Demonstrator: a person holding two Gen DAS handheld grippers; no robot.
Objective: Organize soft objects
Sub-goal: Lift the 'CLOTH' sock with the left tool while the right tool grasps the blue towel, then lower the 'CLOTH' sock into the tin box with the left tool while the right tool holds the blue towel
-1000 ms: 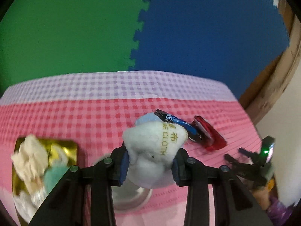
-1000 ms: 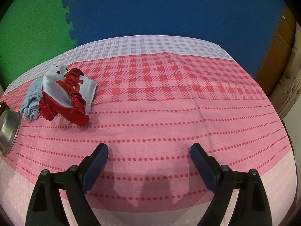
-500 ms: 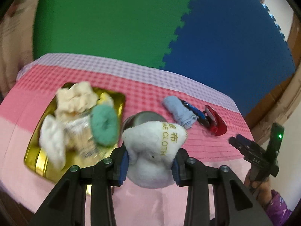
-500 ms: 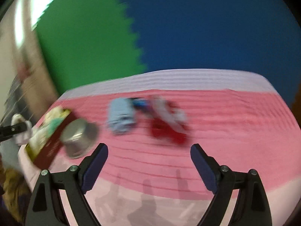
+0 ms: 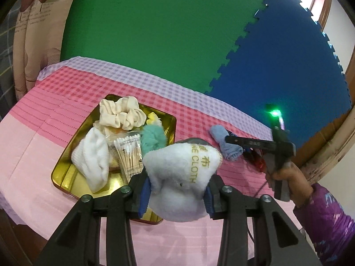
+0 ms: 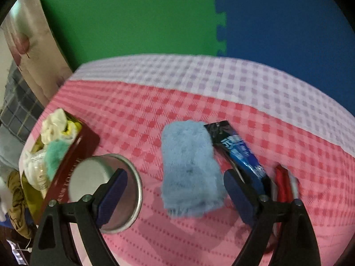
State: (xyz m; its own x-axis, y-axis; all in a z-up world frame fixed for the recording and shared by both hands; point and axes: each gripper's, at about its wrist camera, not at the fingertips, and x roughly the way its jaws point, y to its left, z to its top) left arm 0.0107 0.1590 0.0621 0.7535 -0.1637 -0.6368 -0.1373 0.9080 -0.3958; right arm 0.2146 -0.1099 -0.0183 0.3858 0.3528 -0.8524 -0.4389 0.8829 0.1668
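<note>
Since the tin (image 5: pixel 66 173) already gathers the soft things, I hold the white cloth (image 5: pixel 179 177) pinched in my left tongs (image 5: pixel 177 190) above its near corner, while my right tongs (image 6: pixel 175 194) gape wide around the blue towel (image 6: pixel 188 166) on the counter (image 6: pixel 221 93).

This looks like a room in a home, arranged for recording. A table has a pink checked tablecloth (image 6: pixel 199 93). Behind it, green foam mats (image 5: pixel 155 28) and blue foam mats (image 5: pixel 288 66) with puzzle edges stand as a backdrop. A flowered curtain (image 5: pixel 33 33) hangs at the left, and a wooden window frame (image 5: pixel 324 6) shows at the right.
</note>
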